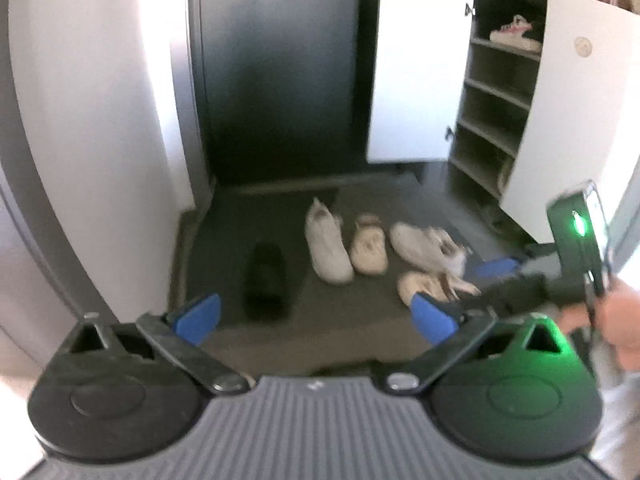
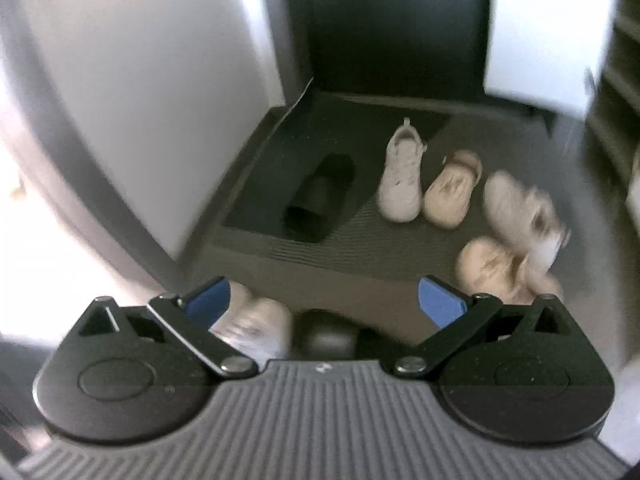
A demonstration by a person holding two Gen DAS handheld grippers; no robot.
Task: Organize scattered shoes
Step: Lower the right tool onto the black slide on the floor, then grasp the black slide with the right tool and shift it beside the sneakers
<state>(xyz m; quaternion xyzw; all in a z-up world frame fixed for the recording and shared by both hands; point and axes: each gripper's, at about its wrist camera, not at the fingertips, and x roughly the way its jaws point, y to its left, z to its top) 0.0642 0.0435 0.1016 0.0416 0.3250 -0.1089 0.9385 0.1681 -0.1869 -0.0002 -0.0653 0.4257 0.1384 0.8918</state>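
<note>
Several shoes lie scattered on a dark floor mat: a black slipper, a white sneaker, a beige shoe, another white sneaker and a second beige shoe. My left gripper hangs open above the mat, holding nothing. My right gripper is open too; the black slipper, white sneaker and beige shoe lie ahead of it. Below its left finger show a pale shoe and a dark shoe. The other gripper's body shows at the right of the left wrist view.
An open shoe cabinet with white doors stands at the right; a pink-and-white sneaker rests on an upper shelf. A dark door closes the back. A white wall bounds the left. A person's hand is at the right edge.
</note>
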